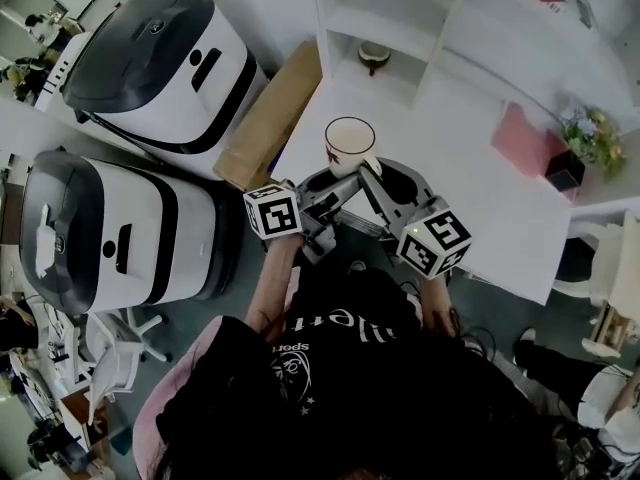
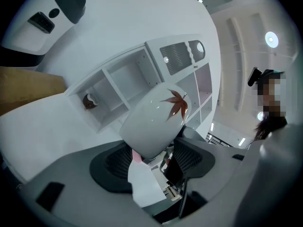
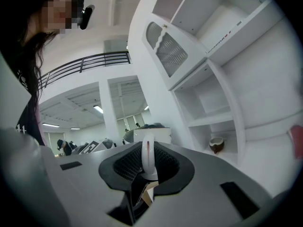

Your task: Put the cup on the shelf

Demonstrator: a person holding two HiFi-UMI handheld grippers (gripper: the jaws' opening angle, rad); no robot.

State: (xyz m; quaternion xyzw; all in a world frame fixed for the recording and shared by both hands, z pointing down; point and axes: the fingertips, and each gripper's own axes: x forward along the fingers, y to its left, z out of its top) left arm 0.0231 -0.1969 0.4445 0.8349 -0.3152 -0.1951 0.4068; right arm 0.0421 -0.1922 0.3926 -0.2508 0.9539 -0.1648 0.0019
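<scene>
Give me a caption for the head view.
A white cup held by the left gripper and right gripper together at the table edge, facing the shelf.

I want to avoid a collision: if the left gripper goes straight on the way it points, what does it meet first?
Probably the white shelf: the cup in the left gripper would reach its open compartments first, beside the one with the small brown bowl. Depth is unclear.

Arms [image 1: 272, 288] reach up from lower centre, converging. Left gripper [image 2: 151, 157] clamps the cup [image 1: 348, 140] body; right gripper [image 3: 147, 167] pinches its handle, jaws near closed.
</scene>
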